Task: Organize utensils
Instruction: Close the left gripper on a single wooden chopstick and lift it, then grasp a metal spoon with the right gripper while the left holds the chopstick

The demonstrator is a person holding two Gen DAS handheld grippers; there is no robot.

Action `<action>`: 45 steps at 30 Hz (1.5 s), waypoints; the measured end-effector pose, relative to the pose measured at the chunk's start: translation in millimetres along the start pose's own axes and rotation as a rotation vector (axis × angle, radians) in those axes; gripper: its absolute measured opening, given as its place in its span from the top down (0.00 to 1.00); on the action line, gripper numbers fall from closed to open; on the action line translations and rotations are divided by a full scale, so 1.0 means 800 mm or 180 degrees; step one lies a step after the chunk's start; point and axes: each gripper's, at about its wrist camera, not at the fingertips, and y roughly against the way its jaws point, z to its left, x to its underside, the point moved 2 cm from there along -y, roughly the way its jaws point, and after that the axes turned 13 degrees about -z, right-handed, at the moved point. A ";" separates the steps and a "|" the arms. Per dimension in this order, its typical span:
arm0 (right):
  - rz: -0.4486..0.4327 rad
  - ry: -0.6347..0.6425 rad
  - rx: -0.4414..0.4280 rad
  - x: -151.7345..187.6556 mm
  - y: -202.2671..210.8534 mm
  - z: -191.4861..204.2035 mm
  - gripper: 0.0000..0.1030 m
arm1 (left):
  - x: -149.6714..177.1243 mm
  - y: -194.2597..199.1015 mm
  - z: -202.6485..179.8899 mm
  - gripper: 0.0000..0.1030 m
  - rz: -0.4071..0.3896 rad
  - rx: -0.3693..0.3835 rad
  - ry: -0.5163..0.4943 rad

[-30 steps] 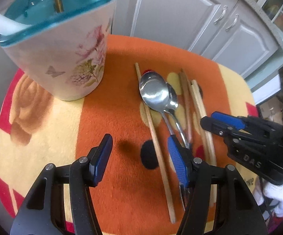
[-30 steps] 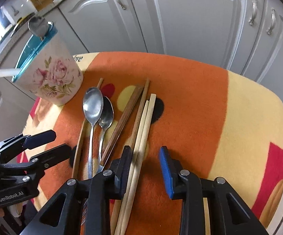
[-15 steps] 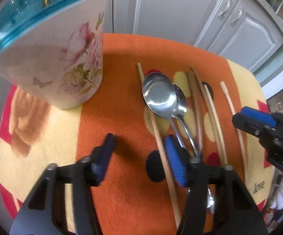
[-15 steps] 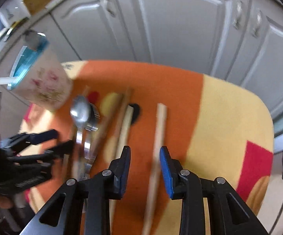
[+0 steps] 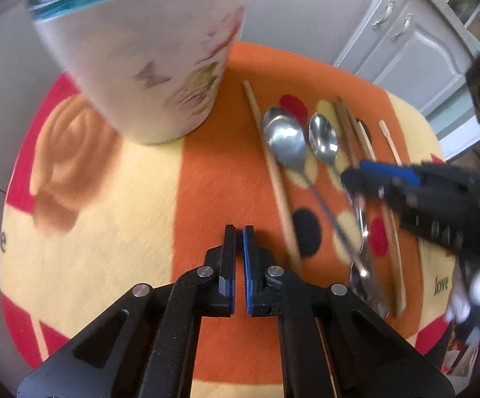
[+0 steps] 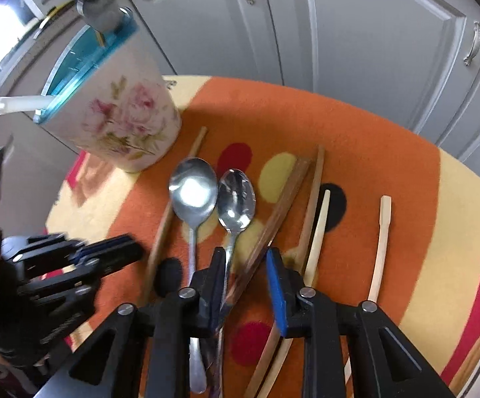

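Two steel spoons, a large one point(image 6: 192, 189) and a smaller one point(image 6: 236, 199), lie side by side on the orange mat point(image 6: 339, 126) among several chopsticks. My right gripper point(image 6: 245, 255) hovers over their handles with its jaws closing. A dark brown chopstick point(image 6: 273, 205) runs between the fingers, and the pads are not touching it. The small spoon's handle passes by the left finger. My left gripper point(image 5: 239, 232) is shut on nothing over bare mat, left of a light chopstick point(image 5: 273, 172). The floral utensil holder point(image 5: 147, 66) with a teal rim stands behind it.
One pale chopstick point(image 6: 381, 248) lies apart at the right of the mat. The holder point(image 6: 123, 116) has a white handle and a spoon sticking out. Grey cabinet doors point(image 6: 356, 33) rise behind. The mat's rounded edge drops off on all sides.
My left gripper has shut with nothing in it and shifted left off the utensils. My right gripper swung right, then back over the spoons, leaving one pale chopstick apart on the right.
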 end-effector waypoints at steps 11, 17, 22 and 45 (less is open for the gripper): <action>0.0003 -0.0102 -0.0005 0.012 0.009 -0.016 0.85 | -0.012 0.002 -0.025 0.74 -0.0049 0.0298 0.0187; 0.0028 -0.0117 -0.0027 0.009 0.003 -0.011 0.85 | -0.018 -0.019 -0.045 0.71 -0.0046 0.0092 -0.0050; 0.0068 0.0152 0.0008 0.016 0.005 0.002 0.85 | -0.011 -0.019 -0.036 0.93 -0.0032 0.0136 -0.0090; -0.0102 0.0259 -0.0251 0.039 0.064 0.012 0.66 | 0.021 0.041 0.023 0.82 -0.0041 0.0129 0.0036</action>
